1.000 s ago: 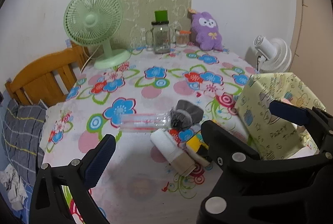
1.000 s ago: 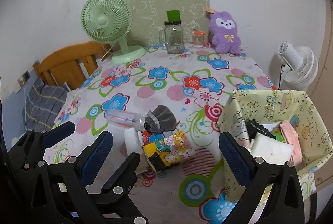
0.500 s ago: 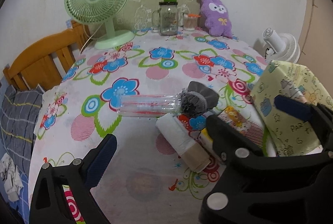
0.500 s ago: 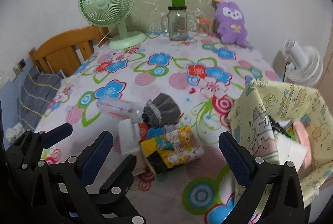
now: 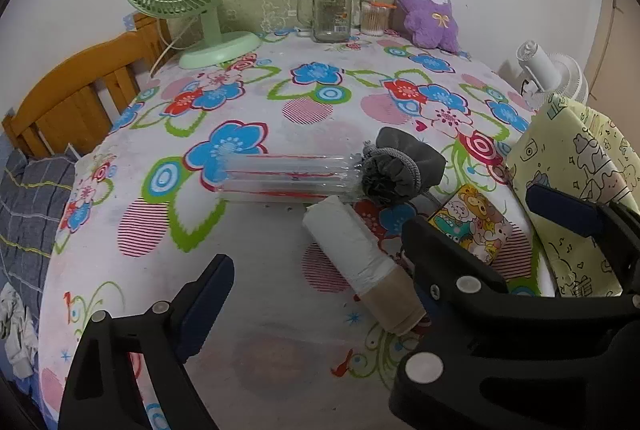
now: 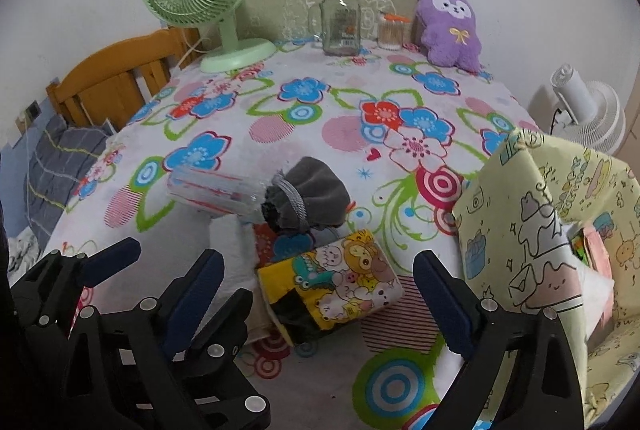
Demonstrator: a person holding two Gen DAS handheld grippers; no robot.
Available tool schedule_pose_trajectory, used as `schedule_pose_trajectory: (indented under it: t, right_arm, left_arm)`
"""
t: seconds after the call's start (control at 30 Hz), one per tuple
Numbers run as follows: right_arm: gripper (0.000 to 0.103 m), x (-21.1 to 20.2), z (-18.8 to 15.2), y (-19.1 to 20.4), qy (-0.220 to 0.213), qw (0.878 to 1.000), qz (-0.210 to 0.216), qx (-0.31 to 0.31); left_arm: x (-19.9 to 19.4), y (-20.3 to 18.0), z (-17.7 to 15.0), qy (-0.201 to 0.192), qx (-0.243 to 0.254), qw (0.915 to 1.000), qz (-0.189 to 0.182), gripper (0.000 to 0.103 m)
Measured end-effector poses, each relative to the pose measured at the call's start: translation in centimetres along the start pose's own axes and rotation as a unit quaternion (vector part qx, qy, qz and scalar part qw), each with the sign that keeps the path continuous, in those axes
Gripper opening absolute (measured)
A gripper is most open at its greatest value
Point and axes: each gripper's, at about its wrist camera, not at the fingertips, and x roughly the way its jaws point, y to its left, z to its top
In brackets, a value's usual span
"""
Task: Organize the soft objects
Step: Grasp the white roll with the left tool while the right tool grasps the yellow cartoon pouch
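i am at the reach-in step. both of my claws hang over the little pile of things in the middle of the flowery table cloth (image 6: 328,118), and nothing has been picked up yet.

my guess is that the soft things go into the pale yellow cartoon-print bag (image 6: 532,230) on the right, which already has some things in it. the pile is near that bag: a bright yellow soft pack with cartoon animals (image 6: 340,282), a dark grey cloth pouch with a rope trim (image 6: 308,194), a white roll on a brown card tube (image 5: 356,258), and a clear plastic sleeve with red stripes (image 5: 288,178). the pouch touches the end of the sleeve. the roll lies just beside the yellow pack.

my right claw (image 6: 316,290) is wide open and holds nothing. its jaws have just been closing a little. the yellow pack shows in the gap between them, but the pads do not press on it.

my left claw (image 5: 316,262) is wide open too, and its jaws have also just been closing a little. the white roll shows between them, not touched as far as i can see.

next i think i must go lower, put the right claw around the yellow pack and squeeze softly, so it does not slip or squash. the left claw is very near, so i must not bump the two together.
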Motion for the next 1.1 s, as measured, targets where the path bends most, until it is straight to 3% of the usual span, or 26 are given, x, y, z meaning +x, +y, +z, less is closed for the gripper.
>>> schedule_pose_trajectory:
  t: [0.13, 0.23, 0.43, 0.6, 1.1]
  right_arm:
    - [0.093, 1.0, -0.2, -0.6, 0.012, 1.0, -0.008, 0.019]
    - [0.091, 2.0, -0.3, -1.1, 0.032, 0.999, -0.003, 0.039]
    - [0.091, 2.9, -0.3, -1.1, 0.038, 0.998, -0.008, 0.042]
    - [0.091, 3.8, -0.5, -1.7, 0.057, 0.995, 0.011, 0.075]
    - [0.085, 3.1, -0.7, -1.6, 0.056, 0.996, 0.006, 0.071]
  left_arm:
    - [0.9, -0.4, 0.1, 0.007, 0.003, 1.0, -0.001, 0.089]
    - [1.5, -0.4, 0.2, 0.013, 0.0, 0.9999, -0.007, 0.08]
    - [2.3, -0.4, 0.2, 0.018, -0.001, 0.9997, -0.015, 0.051]
    - [2.1, -0.7, 0.0, 0.011, 0.015, 0.9996, -0.023, 0.037]
    - [1.4, -1.2, -0.1, 0.006, 0.025, 0.9992, -0.032, 0.02]
